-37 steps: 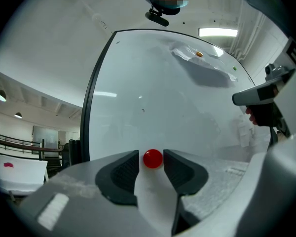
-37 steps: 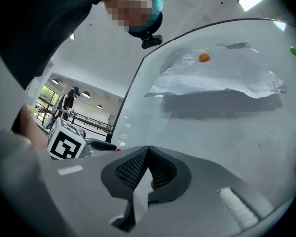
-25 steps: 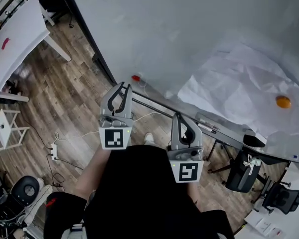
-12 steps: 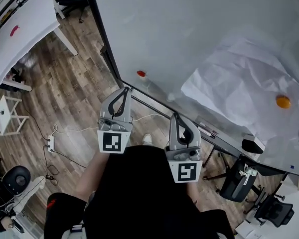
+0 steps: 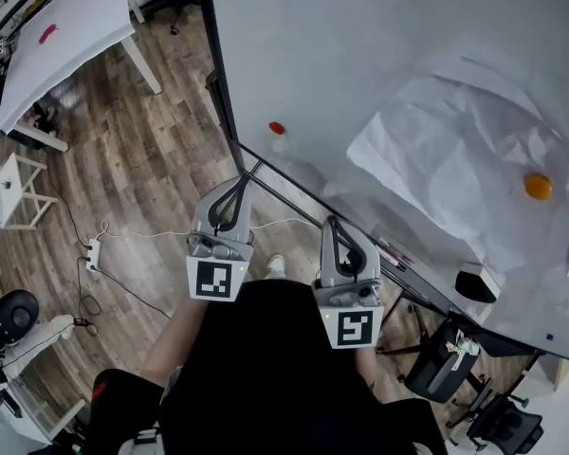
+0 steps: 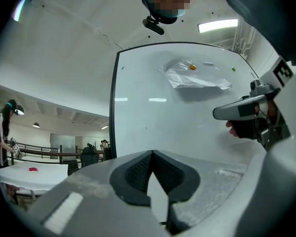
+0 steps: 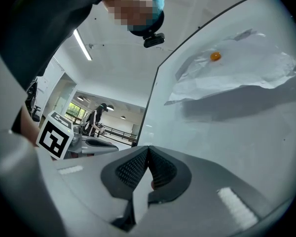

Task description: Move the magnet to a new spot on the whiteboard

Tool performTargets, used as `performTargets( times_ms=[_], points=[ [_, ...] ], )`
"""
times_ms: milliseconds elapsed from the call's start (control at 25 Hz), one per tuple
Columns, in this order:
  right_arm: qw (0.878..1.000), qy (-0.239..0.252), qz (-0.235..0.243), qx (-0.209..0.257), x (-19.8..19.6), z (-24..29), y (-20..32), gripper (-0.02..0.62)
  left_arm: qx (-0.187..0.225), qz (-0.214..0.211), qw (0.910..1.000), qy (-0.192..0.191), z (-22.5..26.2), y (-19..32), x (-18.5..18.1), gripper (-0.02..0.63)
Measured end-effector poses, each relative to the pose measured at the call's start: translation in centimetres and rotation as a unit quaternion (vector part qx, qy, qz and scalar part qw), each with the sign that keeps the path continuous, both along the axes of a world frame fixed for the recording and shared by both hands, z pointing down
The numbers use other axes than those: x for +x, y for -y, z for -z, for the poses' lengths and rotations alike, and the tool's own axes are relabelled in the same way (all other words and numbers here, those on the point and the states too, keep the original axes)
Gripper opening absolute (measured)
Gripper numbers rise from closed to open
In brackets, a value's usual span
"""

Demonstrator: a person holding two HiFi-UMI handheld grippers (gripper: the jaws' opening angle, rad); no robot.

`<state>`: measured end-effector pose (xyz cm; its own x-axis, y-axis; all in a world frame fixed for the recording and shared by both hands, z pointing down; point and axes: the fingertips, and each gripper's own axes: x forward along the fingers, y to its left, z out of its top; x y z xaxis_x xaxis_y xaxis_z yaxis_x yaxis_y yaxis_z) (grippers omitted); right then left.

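An orange magnet [image 5: 539, 187] pins a crumpled white sheet [image 5: 455, 169] to the whiteboard [image 5: 360, 45] at the right. It also shows in the left gripper view as the magnet [image 6: 192, 67] and in the right gripper view as the magnet [image 7: 215, 57], far ahead of both. My left gripper [image 5: 235, 184] is shut with nothing between its pads, short of the board's lower left corner. My right gripper [image 5: 332, 224] is beside it, also shut and empty, near the board's tray. Both are well away from the magnet.
A bottle with a red cap [image 5: 278, 133] and a black eraser [image 5: 474, 282] rest on the board's tray. A small green magnet [image 6: 233, 69] sits right of the sheet. A white table [image 5: 66, 36] stands at the left, a power strip [image 5: 93, 251] lies on the wooden floor, and an office chair [image 5: 436, 368] stands under the board.
The left gripper's jaws have gone from open to shut, with nothing in them. The left gripper has drawn a little nearer to the body. The head view has swung, so the board's left edge sits further right.
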<state>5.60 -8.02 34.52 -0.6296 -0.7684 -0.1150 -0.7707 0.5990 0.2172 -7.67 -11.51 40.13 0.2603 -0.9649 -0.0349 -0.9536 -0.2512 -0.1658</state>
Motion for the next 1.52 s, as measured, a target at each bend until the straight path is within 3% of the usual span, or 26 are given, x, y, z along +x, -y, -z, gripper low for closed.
performTargets(
  times_ms=[160,1040,1520],
  points=[
    [1.000,0.002,0.013,0.004,0.4,0.1,-0.6,0.002,0.030,0.006,0.9993,0.022,1.2,-1.3,0.5,0.002],
    [0.998,0.008,0.062,0.018,2.4,0.4,-4.3,0.002,0.049,0.024,0.9982,0.025,2.7,-7.4,4.3,0.002],
    [0.996,0.000,0.086,0.024,0.6,0.4,-5.4,0.002,0.054,0.037,0.9973,0.032,3.0,-8.5,3.3,0.002]
  ],
)
